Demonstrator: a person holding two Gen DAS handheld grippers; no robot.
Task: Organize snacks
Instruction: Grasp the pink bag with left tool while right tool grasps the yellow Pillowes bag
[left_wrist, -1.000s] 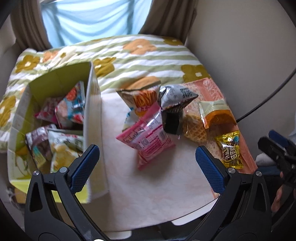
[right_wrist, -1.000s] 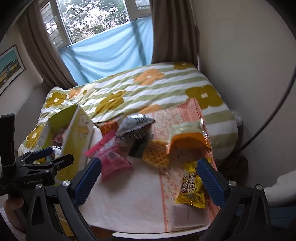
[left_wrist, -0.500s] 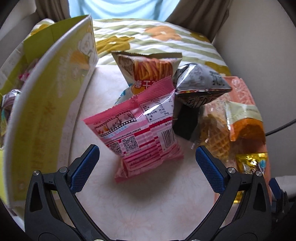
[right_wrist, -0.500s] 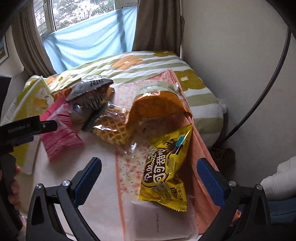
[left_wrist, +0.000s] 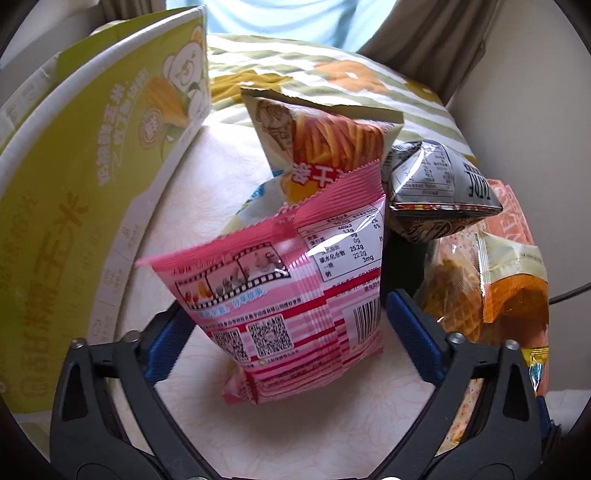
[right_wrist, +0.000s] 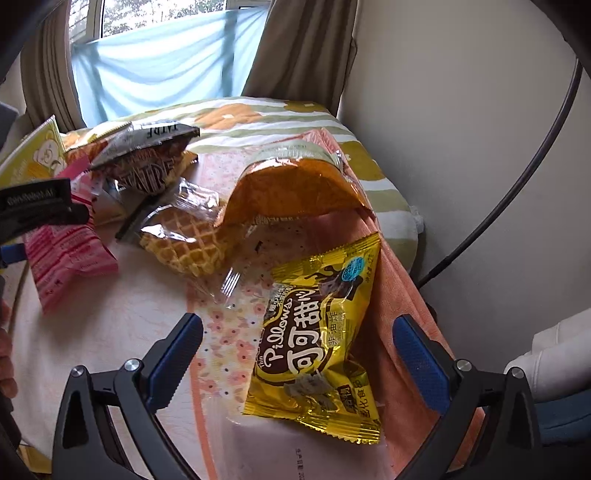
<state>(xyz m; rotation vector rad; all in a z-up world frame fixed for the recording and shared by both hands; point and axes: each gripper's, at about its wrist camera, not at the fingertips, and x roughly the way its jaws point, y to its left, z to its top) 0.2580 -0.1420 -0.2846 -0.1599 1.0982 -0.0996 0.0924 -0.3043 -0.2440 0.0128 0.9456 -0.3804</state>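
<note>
My left gripper is open, its blue pads on either side of the lower part of a pink snack bag; whether they touch it I cannot tell. Behind the bag stand a fries bag and a black-and-silver bag. The yellow-green box is at the left. My right gripper is open around a yellow Pillows bag lying on the table. The pink bag and the left gripper's arm show at the left of the right wrist view.
A waffle in clear wrap and an orange bag lie mid-table. A floral bedspread and curtains are behind. A wall and a black cable are at the right. The table edge is near the bottom.
Both grippers moved forward and down. The left one closed in around the pink bag; the right one came over the yellow bag. Both stayed open.
</note>
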